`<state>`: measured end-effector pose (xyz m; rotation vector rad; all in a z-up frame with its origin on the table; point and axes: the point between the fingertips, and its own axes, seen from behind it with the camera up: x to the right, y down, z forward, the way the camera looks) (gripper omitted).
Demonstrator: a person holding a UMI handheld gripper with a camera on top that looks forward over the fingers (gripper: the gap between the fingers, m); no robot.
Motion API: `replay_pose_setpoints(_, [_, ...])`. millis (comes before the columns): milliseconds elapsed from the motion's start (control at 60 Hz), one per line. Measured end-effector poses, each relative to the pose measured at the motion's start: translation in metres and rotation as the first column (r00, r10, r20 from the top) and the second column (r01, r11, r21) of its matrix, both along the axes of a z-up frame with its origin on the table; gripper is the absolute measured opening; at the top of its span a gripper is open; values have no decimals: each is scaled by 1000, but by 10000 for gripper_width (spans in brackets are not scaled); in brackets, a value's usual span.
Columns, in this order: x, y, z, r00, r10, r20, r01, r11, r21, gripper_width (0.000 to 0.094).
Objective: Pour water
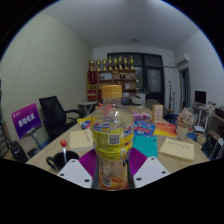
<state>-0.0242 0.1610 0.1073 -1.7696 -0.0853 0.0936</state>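
Two fingers [75, 168] clamp bottle [112, 135]; upright.

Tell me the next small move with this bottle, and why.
Probably lift the bottle a little and carry it toward whatever is to be filled. The gripper appears shut on the bottle, which stands upright with its yellow cap on. I cannot pick out a cup on the cluttered table, so find that first.
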Motion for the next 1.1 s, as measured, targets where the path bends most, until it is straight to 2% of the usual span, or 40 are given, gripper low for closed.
replay_pose_setpoints(83, [12, 12, -28, 1000, -17, -16, 16, 999, -29, 419])
replay_pose_setpoints(117, [10, -4, -40, 999, -30, -14, 29, 999, -42, 424])
replay_pose_setpoints(150, [10, -5, -35, 999, -33, -23, 33, 999, 9, 434])
replay_pose_setpoints(317, [11, -5, -35, 998, -53, -28, 53, 999, 11, 424])
replay_pose_setpoints(383, [13, -6, -37, 998, -61, -25, 60, 998, -18, 495])
replay_pose_setpoints(450, [19, -15, -40, 996, -87, -15, 86, 992, -89, 580])
replay_pose_setpoints(517, [20, -30, -34, 995, -97, -7, 96, 989, -111, 814])
replay_pose_setpoints(550, [21, -40, -27, 995, -102, -8, 100, 988, -114, 852])
replay_pose_setpoints(633, [20, -68, -10, 994, -113, 3, 112, 983, -142, 834])
replay_pose_setpoints(783, [1, -155, 22, 979, -200, 33, 202, 950, -239, 828])
replay_pose_setpoints(933, [-54, -246, 58, 978, -210, 15, 204, 927, -316, 828])
replay_pose_setpoints(1100, [-116, -328, 98, 978, -207, 11, 199, 922, -332, 823])
